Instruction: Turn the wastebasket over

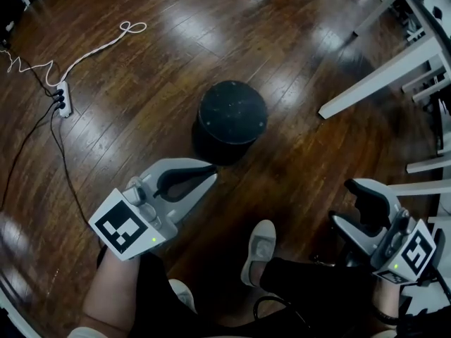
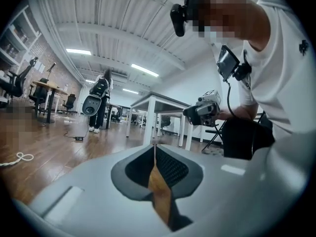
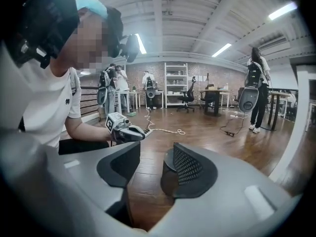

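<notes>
The black round wastebasket (image 1: 231, 113) stands on the wooden floor with a closed flat end facing up. My left gripper (image 1: 210, 176) hovers just in front of its near side, jaws shut with nothing between them. In the left gripper view the shut left gripper (image 2: 154, 146) points level across the room, and the basket is out of sight there. My right gripper (image 1: 343, 203) is open, well to the basket's right and nearer to me. In the right gripper view the right gripper (image 3: 157, 148) frames the wastebasket (image 3: 168, 177), which the right jaw partly hides.
A power strip (image 1: 62, 98) with a white cable lies on the floor at the far left. White table legs (image 1: 373, 83) slant across the upper right. The person's shoe (image 1: 259, 248) rests between the grippers. Other people (image 3: 256, 90) stand far off.
</notes>
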